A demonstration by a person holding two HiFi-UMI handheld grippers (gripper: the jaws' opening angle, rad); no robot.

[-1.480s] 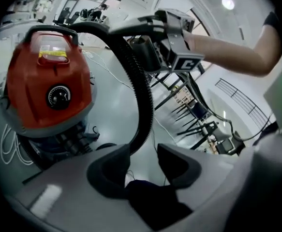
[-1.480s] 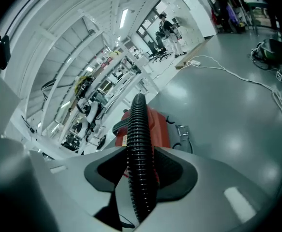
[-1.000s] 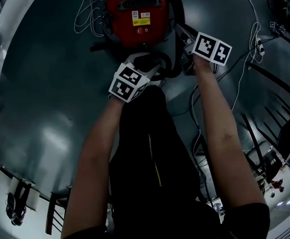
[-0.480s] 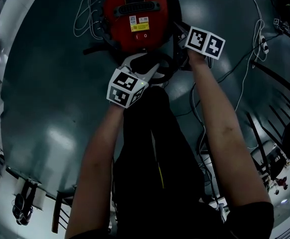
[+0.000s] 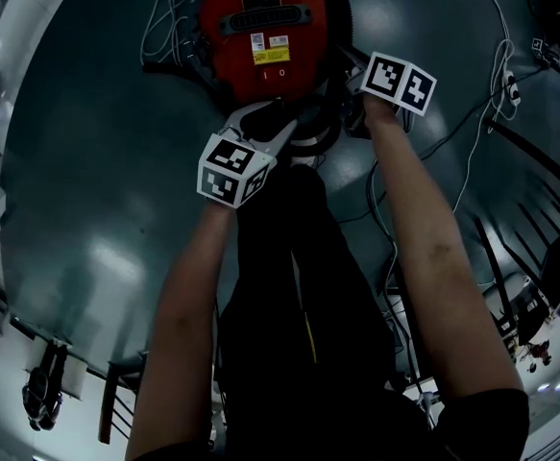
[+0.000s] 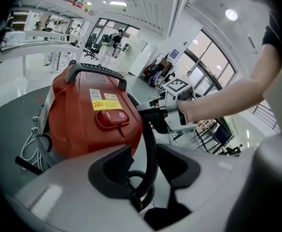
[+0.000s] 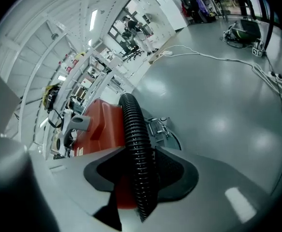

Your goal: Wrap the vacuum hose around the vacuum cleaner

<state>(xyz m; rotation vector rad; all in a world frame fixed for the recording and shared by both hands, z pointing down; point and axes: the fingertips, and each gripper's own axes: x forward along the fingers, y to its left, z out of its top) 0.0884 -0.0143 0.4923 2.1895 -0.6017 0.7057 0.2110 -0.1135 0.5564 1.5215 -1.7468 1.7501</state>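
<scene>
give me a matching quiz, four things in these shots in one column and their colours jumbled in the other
Things:
1. vacuum
2. hose
3. cable on the floor beside the vacuum
4. label on the vacuum's top

Colours:
a. yellow
b. white
c. red
d. black

Pairs: 1-c, 2-d, 3-b, 4-a
</scene>
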